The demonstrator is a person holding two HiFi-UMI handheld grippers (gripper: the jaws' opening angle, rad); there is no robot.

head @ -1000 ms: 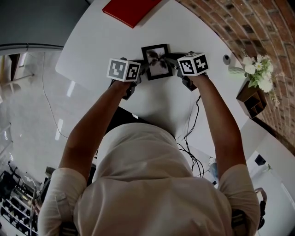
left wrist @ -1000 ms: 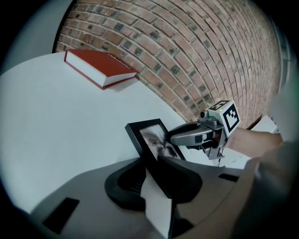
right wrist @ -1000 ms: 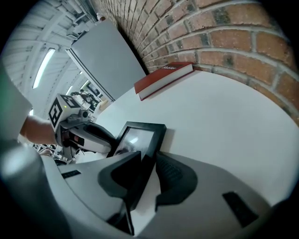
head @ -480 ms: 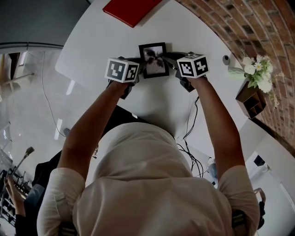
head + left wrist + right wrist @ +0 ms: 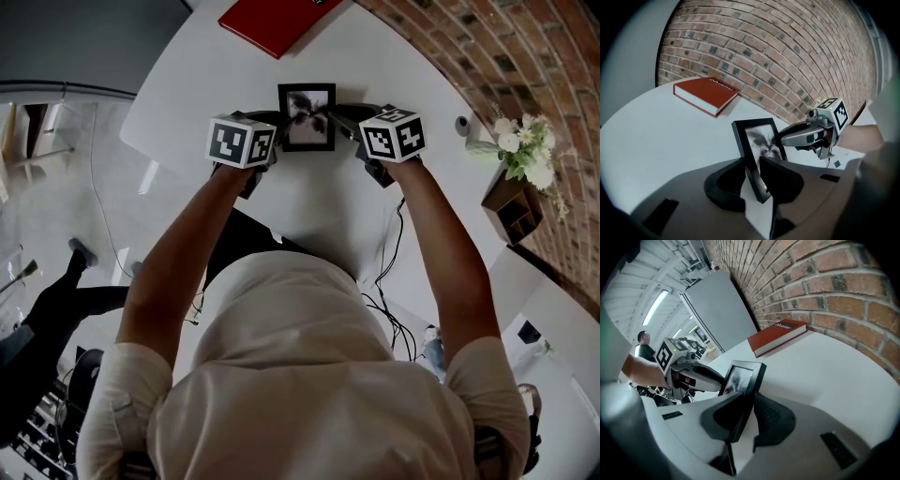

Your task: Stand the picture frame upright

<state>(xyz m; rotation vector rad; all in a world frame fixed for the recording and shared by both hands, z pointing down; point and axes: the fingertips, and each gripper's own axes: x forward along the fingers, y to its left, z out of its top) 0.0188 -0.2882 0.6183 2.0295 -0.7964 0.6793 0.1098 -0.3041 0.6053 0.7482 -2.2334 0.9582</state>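
Jaws of left gripper [image 5: 752, 166] and right gripper [image 5: 747, 404], having just closed further, clamp opposite side edges of the picture frame [image 5: 307, 116], held nearly upright over the white table [image 5: 309, 211], probably so it tips up evenly without twisting

The head view looks steeply down over the person's shoulders [image 5: 309, 375] onto the white desk [image 5: 309, 216], with the brick wall [image 5: 487, 56] at 2 o'clock. Each gripper view sits low and close behind its own jaws, angled down across the desk. The left one faces the wall and the right one looks along it. All three share the picture frame [image 5: 307, 117] and the red book [image 5: 272, 19]. The left view also catches the right hand-held gripper [image 5: 780, 137] at 3 o'clock, and the right view the left hand-held gripper [image 5: 719, 379] at 9 o'clock.
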